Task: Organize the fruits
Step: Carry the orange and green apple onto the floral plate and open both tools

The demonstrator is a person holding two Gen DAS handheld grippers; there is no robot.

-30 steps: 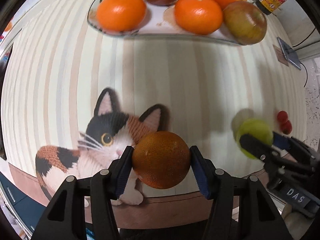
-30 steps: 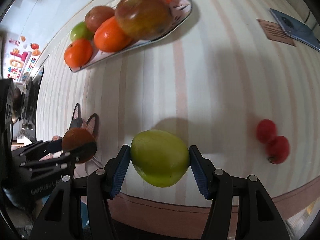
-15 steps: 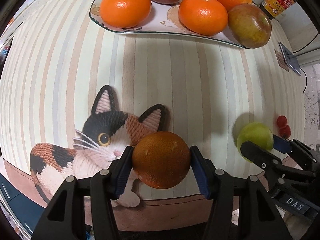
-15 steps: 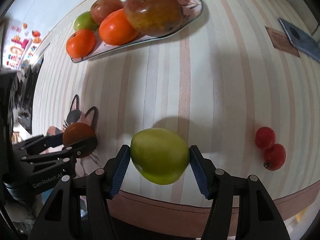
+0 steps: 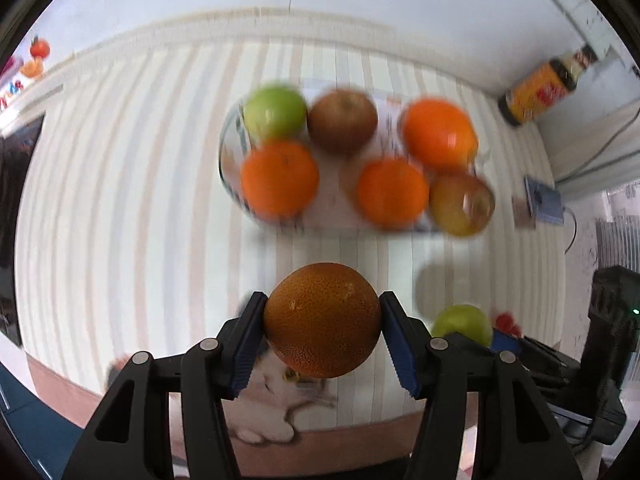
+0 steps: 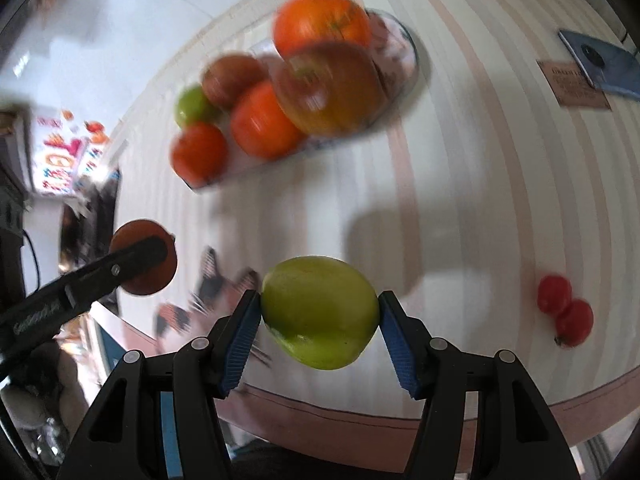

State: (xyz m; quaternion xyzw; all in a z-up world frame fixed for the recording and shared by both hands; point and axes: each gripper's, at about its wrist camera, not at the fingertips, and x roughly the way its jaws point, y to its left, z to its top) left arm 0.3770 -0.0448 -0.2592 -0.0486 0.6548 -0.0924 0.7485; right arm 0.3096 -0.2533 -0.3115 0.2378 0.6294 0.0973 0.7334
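Note:
My left gripper point(image 5: 322, 332) is shut on a dark orange point(image 5: 322, 320) and holds it above the striped tablecloth, near the front edge. My right gripper point(image 6: 320, 330) is shut on a green apple point(image 6: 320, 312), also lifted off the cloth. Ahead lies an oval plate point(image 5: 228, 160) with several oranges, a green apple point(image 5: 274, 112) and brownish apples. The same plate point(image 6: 404, 40) shows in the right wrist view at the upper middle. In the left wrist view the green apple point(image 5: 462, 324) and right gripper sit at the lower right. In the right wrist view the orange point(image 6: 142, 258) sits at the left.
Two small red tomatoes point(image 6: 564, 310) lie on the cloth at the right. A sauce bottle point(image 5: 540, 88) stands at the far right corner by the wall. A blue booklet point(image 6: 600, 64) and a brown card point(image 6: 572, 88) lie at the far right. A cat picture point(image 5: 276, 408) is printed near the front edge.
Both grippers have lifted and tilted up with their fruits, so the plate now sits lower and farther in both views. The views are blurred by motion.

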